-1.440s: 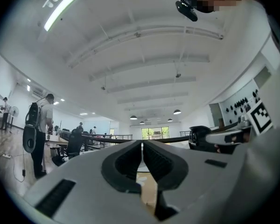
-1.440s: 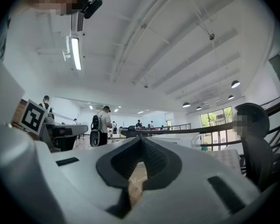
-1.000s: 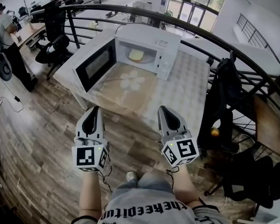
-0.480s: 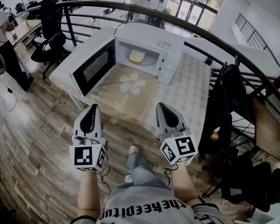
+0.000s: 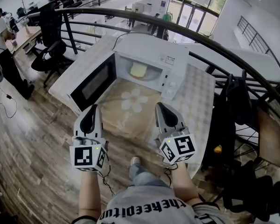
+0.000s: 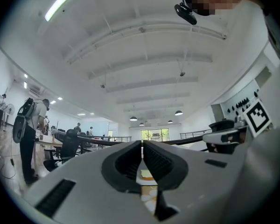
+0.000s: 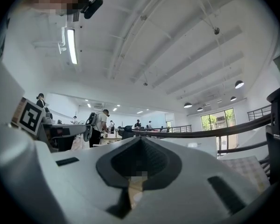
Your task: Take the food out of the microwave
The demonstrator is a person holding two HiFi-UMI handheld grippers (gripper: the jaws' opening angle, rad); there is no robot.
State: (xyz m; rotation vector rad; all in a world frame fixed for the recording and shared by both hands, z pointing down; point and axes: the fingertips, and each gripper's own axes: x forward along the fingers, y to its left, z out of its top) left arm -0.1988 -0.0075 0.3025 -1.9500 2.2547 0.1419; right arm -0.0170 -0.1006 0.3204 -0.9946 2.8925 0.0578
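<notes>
You are at the approach: the left tool (image 5: pixel 92 108) and right tool (image 5: pixel 159 106) are pressed together, empty; the food (image 5: pixel 138 70) lies inside the open microwave (image 5: pixel 171 62), so next spread one tool and reach in.

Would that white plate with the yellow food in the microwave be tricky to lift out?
Probably stiff: the round white plate looks rigid, so a rim grip should lift it whole. The flat pale yellow food slice lies loose on it and could slide if tilted. It looks light.
</notes>
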